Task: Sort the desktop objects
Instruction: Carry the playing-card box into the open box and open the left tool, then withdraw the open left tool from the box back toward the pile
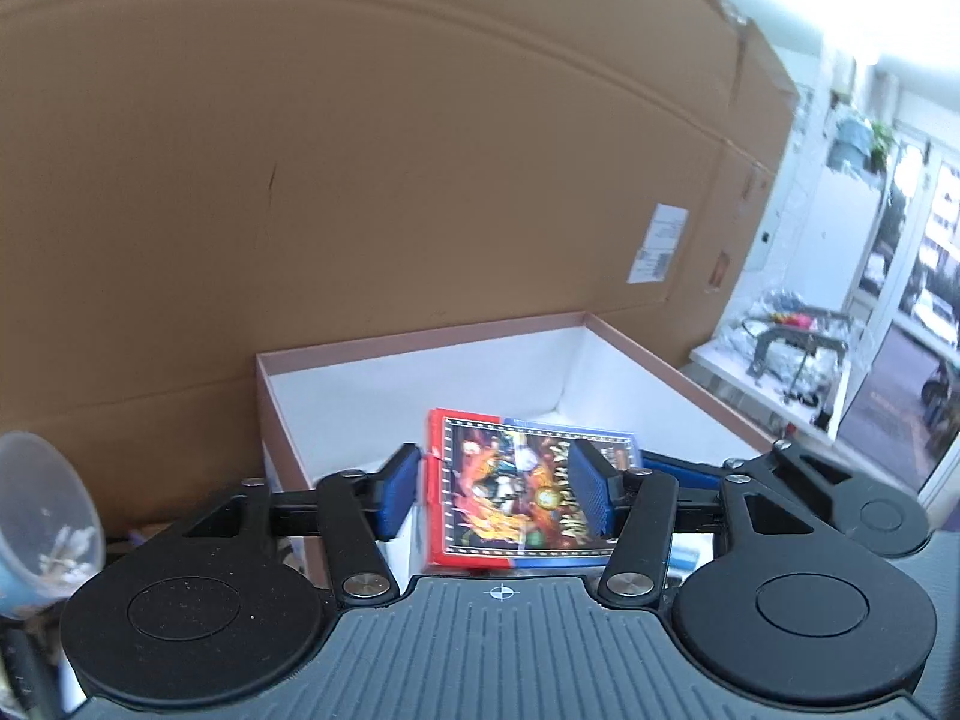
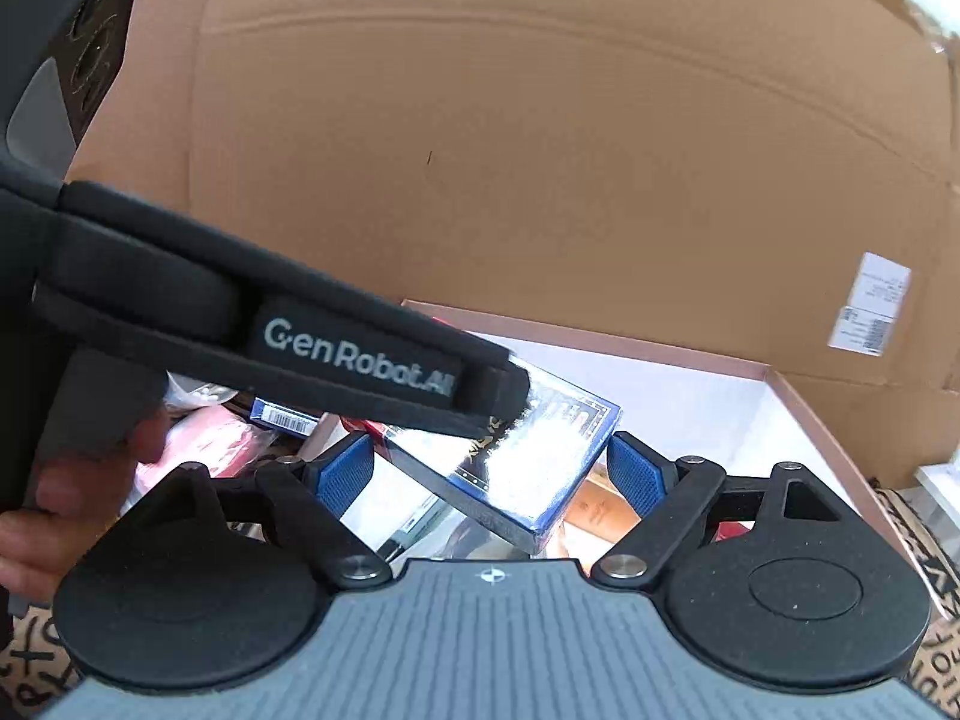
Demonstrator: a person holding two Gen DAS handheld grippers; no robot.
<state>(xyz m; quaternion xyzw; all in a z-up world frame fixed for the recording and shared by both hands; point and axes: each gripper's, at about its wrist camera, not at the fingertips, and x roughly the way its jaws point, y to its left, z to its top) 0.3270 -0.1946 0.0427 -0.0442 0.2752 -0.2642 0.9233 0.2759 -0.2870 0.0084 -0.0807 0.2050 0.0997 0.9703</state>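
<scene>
Both hand-held grippers are over the same pink-rimmed box, and both have their blue pads spread apart with nothing pinched between them: the left gripper hovers released above the box's near end, and the right gripper is likewise unclenched, its pads clear of everything below. Behind it all a large sheet of brown cardboard stands upright and fills most of both views, carrying a small white shipping label near its right side. Just in front of that cardboard sits the box, open-topped and white inside. Inside it lies the card pack, red on one side and blue on the other with a bright illustrated face. From the left wrist it shows between the left gripper's pads without either pad touching it; from the right wrist it appears tilted, one corner raised, its glossy wrap throwing glare. Across the right wrist view runs the black body of the left gripper, lettered GenRobot.AI, with the person's left hand gripping its handle. Smaller items lie around and under the pack, too blurred or covered to name. At the left edge of the left wrist view is a clear plastic cup with pale scraps inside.
</scene>
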